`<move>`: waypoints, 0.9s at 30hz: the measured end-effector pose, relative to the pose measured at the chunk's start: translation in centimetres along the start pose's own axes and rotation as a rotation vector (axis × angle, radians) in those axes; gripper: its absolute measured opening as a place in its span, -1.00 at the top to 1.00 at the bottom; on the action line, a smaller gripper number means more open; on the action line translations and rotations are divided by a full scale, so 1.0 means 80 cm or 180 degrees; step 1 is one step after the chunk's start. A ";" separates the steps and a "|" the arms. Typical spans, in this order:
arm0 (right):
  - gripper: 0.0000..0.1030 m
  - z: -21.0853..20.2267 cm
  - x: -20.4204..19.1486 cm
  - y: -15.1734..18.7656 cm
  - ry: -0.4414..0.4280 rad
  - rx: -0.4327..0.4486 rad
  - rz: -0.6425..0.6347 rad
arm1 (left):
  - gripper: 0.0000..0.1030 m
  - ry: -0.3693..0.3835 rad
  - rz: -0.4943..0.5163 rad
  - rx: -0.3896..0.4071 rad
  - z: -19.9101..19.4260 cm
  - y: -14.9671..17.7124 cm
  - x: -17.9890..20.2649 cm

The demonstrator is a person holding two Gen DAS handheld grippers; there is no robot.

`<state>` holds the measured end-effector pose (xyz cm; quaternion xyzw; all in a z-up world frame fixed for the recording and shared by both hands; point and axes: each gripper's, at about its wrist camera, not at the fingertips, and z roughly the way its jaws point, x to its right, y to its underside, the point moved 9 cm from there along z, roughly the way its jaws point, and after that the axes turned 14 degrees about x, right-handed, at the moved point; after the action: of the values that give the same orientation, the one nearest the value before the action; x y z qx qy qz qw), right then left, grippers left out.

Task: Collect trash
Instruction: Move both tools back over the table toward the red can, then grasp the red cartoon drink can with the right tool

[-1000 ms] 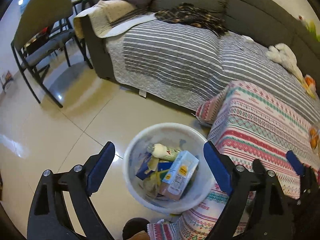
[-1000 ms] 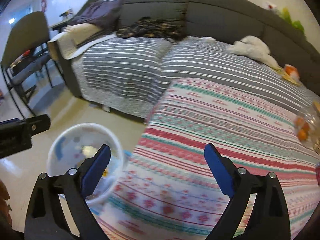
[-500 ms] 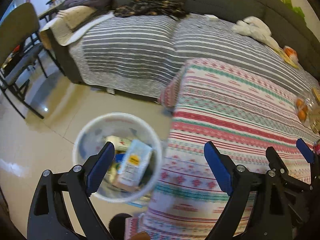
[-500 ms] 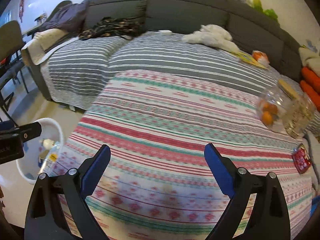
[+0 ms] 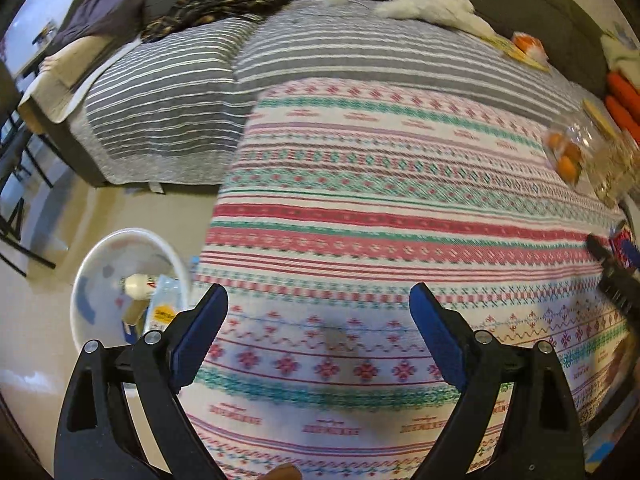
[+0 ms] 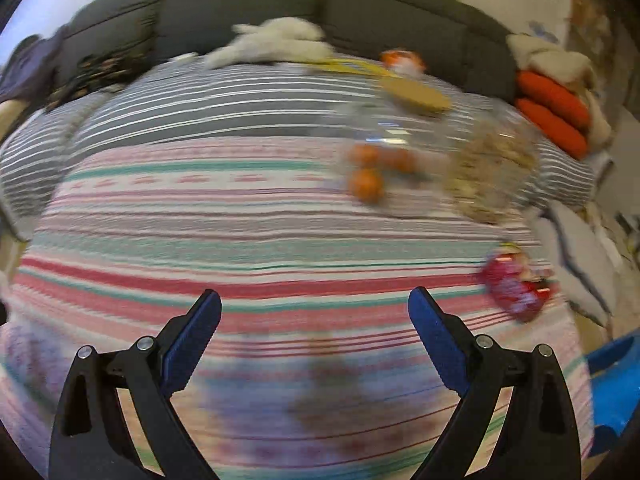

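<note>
My left gripper [image 5: 318, 300] hangs open and empty over the near part of a table under a patterned cloth [image 5: 360, 184]. To its left, on the floor, a white bin [image 5: 86, 276] holds a small bottle, a carton and other trash. My right gripper [image 6: 314, 300] is also open and empty above the same cloth, in a blurred view. A crumpled red wrapper [image 6: 514, 284] lies on the cloth to its right, beyond the right finger. In the left wrist view that red wrapper [image 5: 622, 240] shows at the right edge, beside one of the right gripper's dark fingers [image 5: 614, 280].
Two clear jars stand at the table's far right: one with oranges [image 6: 372, 172], one with grain [image 6: 492, 172], and a round wooden lid [image 6: 416, 94] on top. A grey striped sofa [image 5: 320, 52] runs behind the table. A blue object [image 6: 612, 384] sits at the lower right.
Both grippers have swung right, away from the white bin and over the patterned cloth. The bin slid to the left edge, and the jars and red wrapper came closer in the right view.
</note>
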<state>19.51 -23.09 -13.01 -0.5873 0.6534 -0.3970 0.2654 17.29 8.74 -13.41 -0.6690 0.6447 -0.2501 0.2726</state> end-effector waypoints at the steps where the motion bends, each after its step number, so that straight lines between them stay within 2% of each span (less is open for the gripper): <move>1: -0.78 0.006 0.028 0.001 0.0111 -0.0006 0.0001 | -0.71 0.0008 0.0018 -0.0015 0.002 0.002 0.004; 6: -0.78 0.035 0.143 0.007 0.0519 -0.0073 -0.0019 | -0.71 0.0016 0.0068 -0.0107 0.014 0.010 0.012; 8: -0.78 0.048 0.171 0.007 0.0554 -0.0119 -0.0104 | -0.71 0.0028 0.0070 -0.0149 0.018 0.012 0.016; 13: -0.78 0.079 0.212 0.010 0.0598 -0.0290 -0.0393 | -0.72 0.0027 0.0125 -0.0173 0.023 0.017 0.026; 18: -0.76 0.105 0.223 0.032 0.0527 -0.0561 -0.0715 | -0.72 0.0071 0.0214 -0.0157 0.025 0.017 0.036; 19: -0.57 0.108 0.224 0.036 0.0511 -0.0583 -0.0739 | -0.72 0.0075 0.0232 -0.0161 0.026 0.018 0.038; 20: -0.40 0.109 0.223 0.039 0.0440 -0.0599 -0.0690 | -0.72 0.0078 0.0253 -0.0167 0.027 0.019 0.040; 27: -0.38 0.081 0.232 0.033 0.0158 -0.0466 0.0301 | -0.72 0.0115 0.0225 -0.0138 0.024 0.016 0.040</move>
<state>20.13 -42.62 -16.51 -0.5636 0.7142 -0.3496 0.2238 17.83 5.57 -15.77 -0.6468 0.6781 -0.2383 0.2550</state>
